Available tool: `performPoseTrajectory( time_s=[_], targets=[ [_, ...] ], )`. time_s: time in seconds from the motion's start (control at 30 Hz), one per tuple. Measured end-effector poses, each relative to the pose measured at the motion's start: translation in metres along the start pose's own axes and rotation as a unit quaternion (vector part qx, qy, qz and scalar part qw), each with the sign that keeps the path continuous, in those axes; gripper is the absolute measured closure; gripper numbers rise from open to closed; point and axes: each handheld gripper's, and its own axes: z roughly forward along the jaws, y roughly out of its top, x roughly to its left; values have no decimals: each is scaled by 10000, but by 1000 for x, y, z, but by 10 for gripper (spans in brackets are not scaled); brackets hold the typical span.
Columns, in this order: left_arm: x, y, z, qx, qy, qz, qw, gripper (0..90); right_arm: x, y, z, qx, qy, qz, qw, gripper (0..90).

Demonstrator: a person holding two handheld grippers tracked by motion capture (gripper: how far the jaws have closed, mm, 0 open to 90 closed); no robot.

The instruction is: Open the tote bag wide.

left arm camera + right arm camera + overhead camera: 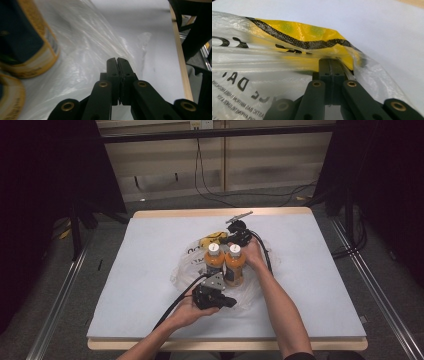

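1. The clear plastic bag (249, 82) bears black printed capitals; the large letters "DA" can be made out, cut off by folds
2. Below them run small lines, where "BAG" is legible and the rest blurs
3. The bottle labels (22, 42) are too blurred to read

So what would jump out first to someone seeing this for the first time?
Two orange bottles with white caps stand upright, side by side, mid-table on a crumpled clear plastic bag. The left gripper sits at the bag's near edge and the right gripper at its far side, both with jaws shut on the film. A yellow and black print on the bag shows just beyond the right jaws.
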Motion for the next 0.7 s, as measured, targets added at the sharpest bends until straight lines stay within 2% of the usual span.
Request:
performPoseTrajectory(
  time_s=[0.03,0.13,0.33,0.47,0.53,0.7],
  targets=[
    [1,0,-1,-97,-15,-78,9999,869,0,0,-3,-24,22,-2,10000,900],
    [4,1,-5,-179,23,-111,9998,855,1,2,-15,-253,150,75,9995,900],
    [5,2,-11,-304,121,-182,9993,820,7,4,-33,-450,185,24,9988,900],
    [6,3,-16,-376,317,-218,9986,743,12,2,-43,-466,156,-74,9988,894],
    [8,2,-20,-509,445,-306,9972,674,14,-1,-48,-488,159,-104,9986,875],
    [11,3,-31,-637,773,-348,9944,519,19,-9,-64,-537,26,-184,9984,819]
  ],
)
